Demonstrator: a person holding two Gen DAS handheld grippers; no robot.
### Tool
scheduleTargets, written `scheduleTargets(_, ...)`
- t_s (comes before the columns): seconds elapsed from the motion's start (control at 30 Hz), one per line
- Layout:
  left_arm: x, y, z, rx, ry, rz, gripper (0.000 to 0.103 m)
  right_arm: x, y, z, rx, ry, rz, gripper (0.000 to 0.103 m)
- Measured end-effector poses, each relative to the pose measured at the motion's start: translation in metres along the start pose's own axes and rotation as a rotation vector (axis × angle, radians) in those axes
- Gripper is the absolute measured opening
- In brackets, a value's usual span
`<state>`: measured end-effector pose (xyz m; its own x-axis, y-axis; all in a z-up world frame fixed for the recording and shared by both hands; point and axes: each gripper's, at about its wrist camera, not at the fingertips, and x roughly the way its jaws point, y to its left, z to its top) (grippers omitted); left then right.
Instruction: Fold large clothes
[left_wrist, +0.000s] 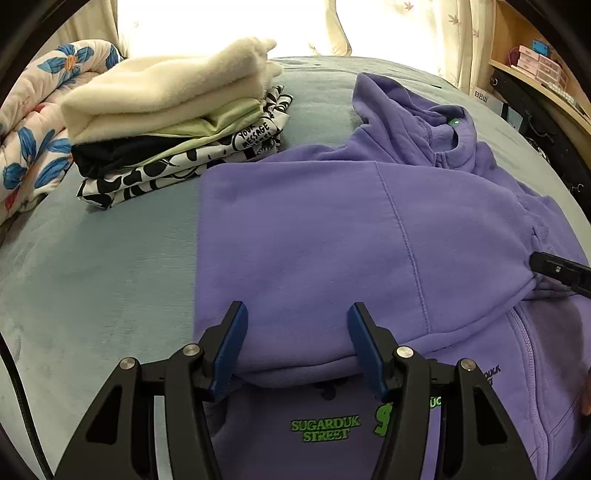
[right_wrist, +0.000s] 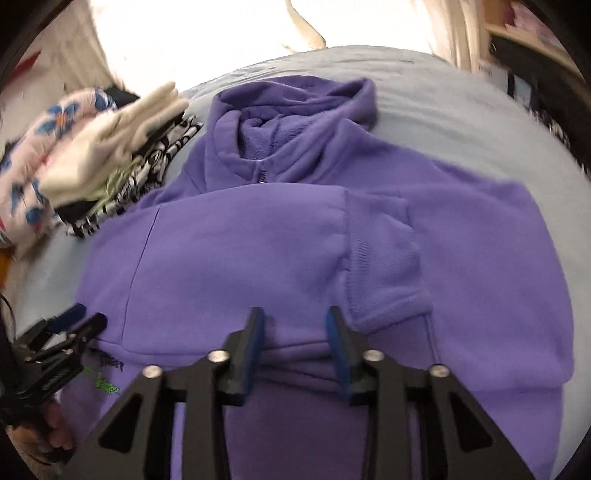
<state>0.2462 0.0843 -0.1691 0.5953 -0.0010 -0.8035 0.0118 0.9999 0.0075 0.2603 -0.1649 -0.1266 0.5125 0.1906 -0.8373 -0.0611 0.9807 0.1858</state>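
Now, sleeves are folded across the purple hoodie (left_wrist: 332, 229), mid-frame on the bed (left_wrist: 92, 266).
Left gripper (left_wrist: 297, 345) and right gripper (right_wrist: 295, 345), both spread apart, should pinch the near sleeve fold evenly before lifting.

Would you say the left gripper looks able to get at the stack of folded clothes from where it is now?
Probably yes: the left gripper is open over the purple hoodie, and only bare bedsheet lies between it and the stack of folded clothes.

hoodie (left_wrist: 332, 236) purple | quilt (left_wrist: 33, 122) blue-floral | bedsheet (left_wrist: 92, 280) grey-blue
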Motion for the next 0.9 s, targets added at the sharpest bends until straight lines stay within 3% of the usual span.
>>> scheduleTargets(0.27, -0.005, 0.0, -0.002, 0.001, 0.006, 0.018, 0.057, -0.003, 0.016, -0.008, -0.047, 0.005, -0.075, 0.025)
scheduleTargets(0.53, -0.008, 0.003, -0.003, -0.002, 0.015, 0.016, 0.057, -0.006, 0.003, -0.011, 0.011, 0.026, -0.082, 0.03)
scheduleTargets(0.9, -0.032, 0.005, -0.014, -0.048, 0.043, -0.007, 0.069, -0.026, 0.005, -0.027, 0.044, 0.037, -0.056, 0.03)
